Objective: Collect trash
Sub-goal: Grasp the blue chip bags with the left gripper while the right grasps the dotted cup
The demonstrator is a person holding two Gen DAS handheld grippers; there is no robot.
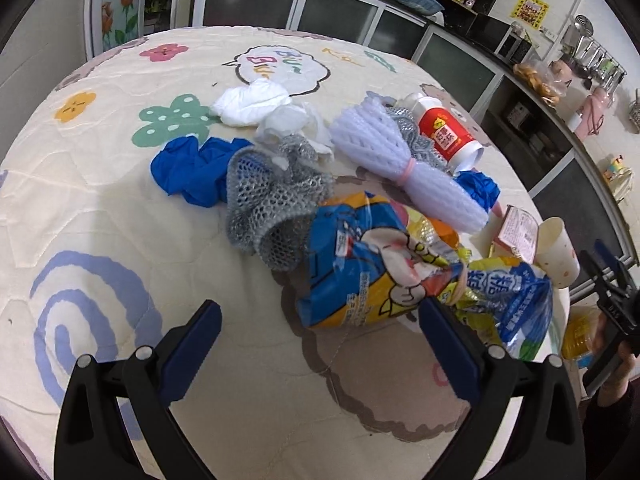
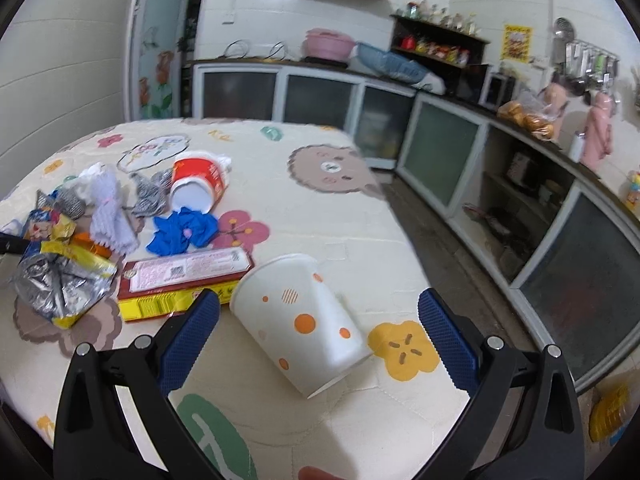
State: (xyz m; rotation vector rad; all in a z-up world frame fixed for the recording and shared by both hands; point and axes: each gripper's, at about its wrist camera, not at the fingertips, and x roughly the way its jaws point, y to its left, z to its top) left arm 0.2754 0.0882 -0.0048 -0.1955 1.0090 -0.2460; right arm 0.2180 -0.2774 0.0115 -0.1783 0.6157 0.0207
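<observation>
Glossy blue-and-yellow crinkled snack bag [image 1: 372, 276], printed film, just ahead of left gripper [image 1: 320, 328]; right finger tip touching its edge; tongs spread wide, nothing held. Grey honeycomb mesh [image 1: 272, 208], crumpled, beyond the bag. White foam net sleeve [image 1: 400, 152], ribbed, cinched by pink band, farther ahead to the right. Blue crumpled glove [image 1: 192, 168], ahead to the left. White paper cup [image 2: 300, 320], orange-dotted, tapered, lying on its side between the spread fingers of right gripper [image 2: 320, 328]; tongs open, not touching. Flat red-and-yellow carton [image 2: 180, 280], beside left finger. Quilted cream tablecloth [image 2: 340, 220], flower-printed, beneath everything.
</observation>
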